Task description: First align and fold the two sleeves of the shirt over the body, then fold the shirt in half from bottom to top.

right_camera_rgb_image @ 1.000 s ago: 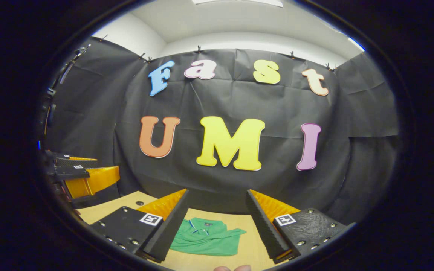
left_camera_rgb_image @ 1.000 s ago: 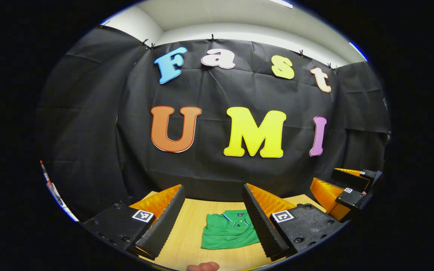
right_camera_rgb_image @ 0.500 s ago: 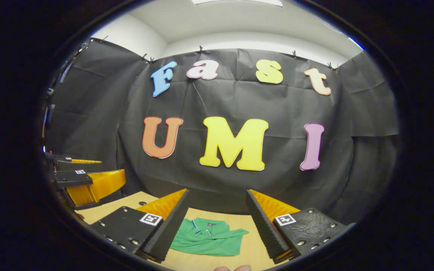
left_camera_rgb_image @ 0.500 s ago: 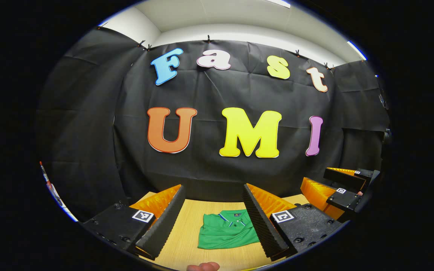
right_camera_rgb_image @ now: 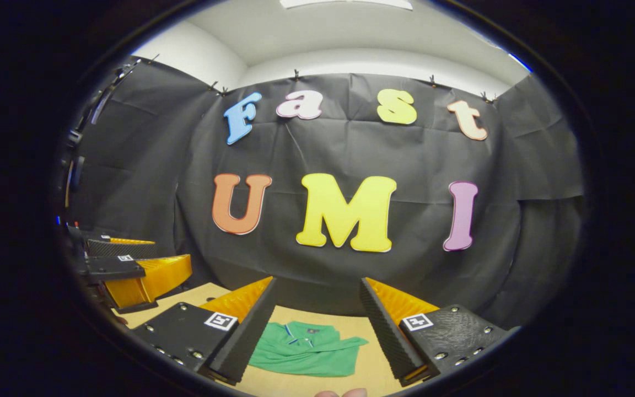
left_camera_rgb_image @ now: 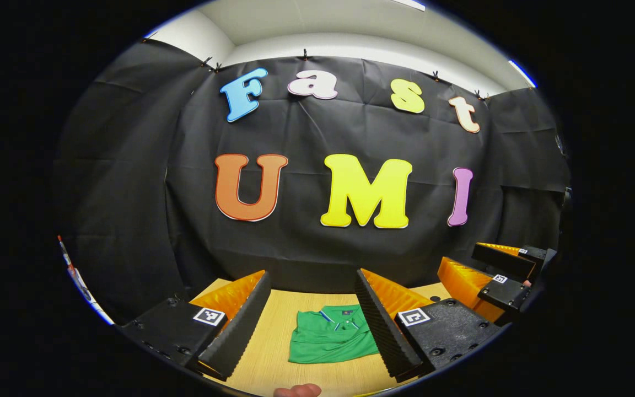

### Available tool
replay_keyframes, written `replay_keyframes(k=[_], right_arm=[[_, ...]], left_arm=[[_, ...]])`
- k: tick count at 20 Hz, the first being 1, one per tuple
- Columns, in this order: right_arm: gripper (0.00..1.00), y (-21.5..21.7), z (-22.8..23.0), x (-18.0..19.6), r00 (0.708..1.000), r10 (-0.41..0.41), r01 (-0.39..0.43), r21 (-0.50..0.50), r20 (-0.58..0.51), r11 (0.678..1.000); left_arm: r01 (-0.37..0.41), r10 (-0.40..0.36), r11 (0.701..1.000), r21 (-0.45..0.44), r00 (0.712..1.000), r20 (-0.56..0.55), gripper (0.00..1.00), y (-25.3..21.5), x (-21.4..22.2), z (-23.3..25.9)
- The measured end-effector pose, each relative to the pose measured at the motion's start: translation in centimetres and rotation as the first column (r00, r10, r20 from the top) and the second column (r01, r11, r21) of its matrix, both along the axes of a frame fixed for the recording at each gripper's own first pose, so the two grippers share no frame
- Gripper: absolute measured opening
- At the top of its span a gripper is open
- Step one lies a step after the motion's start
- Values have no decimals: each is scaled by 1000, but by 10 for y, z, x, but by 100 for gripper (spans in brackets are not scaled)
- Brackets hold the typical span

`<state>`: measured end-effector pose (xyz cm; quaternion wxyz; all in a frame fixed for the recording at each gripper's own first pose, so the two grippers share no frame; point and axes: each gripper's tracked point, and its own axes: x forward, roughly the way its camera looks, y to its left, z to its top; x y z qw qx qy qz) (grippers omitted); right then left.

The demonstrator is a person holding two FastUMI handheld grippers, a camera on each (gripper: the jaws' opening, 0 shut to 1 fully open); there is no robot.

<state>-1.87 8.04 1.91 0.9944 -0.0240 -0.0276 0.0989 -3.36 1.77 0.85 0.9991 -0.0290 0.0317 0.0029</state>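
Shirt (left_camera_rgb_image: 333,336), a green polo, lies folded into a compact bundle on the wooden table (left_camera_rgb_image: 273,342), with its collar turned toward the black cloth wall (left_camera_rgb_image: 130,193). In the left gripper view it sits between the fingers of the left tongs (left_camera_rgb_image: 312,311), closer to the right finger, which hides its right edge. The left tongs are released, their fingers spread wide and held above the table, touching nothing. Bare wood runs along the left edge of the shirt and in front of its near edge. In the right gripper view the shirt (right_camera_rgb_image: 306,355) lies toward the left finger of the right tongs (right_camera_rgb_image: 317,317), which covers its left edge, and one sleeve tip points to the right. Free wood remains between this tip and the right finger. The right tongs are released too, wide apart and above the table. Each tongs also shows at the side of the other view, well apart from the shirt. The far edge of the table meets the cloth wall just behind the collar
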Motion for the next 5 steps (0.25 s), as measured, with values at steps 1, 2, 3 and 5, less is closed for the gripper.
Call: replay_keyframes(k=[1, 2, 3, 5], right_arm=[[93, -1, -2, 0, 1000, 0, 0, 1, -3, 1000], [93, -1, -2, 1, 1000, 1, -1, 2, -5, 1000], [93, -1, 0, -1, 1000, -1, 1, 1, -1, 1000], [93, -2, 3, -2, 1000, -4, 4, 2, 12, 1000]], left_arm=[[2, -2, 1000, 1, 1000, 2, 98, -1, 0, 0], [2, -2, 1000, 3, 1000, 3, 98, -1, -2, 2], [3, -3, 1000, 6, 1000, 5, 98, -2, -2, 2], [8, -8, 1000, 14, 1000, 7, 98, -4, -3, 3]])
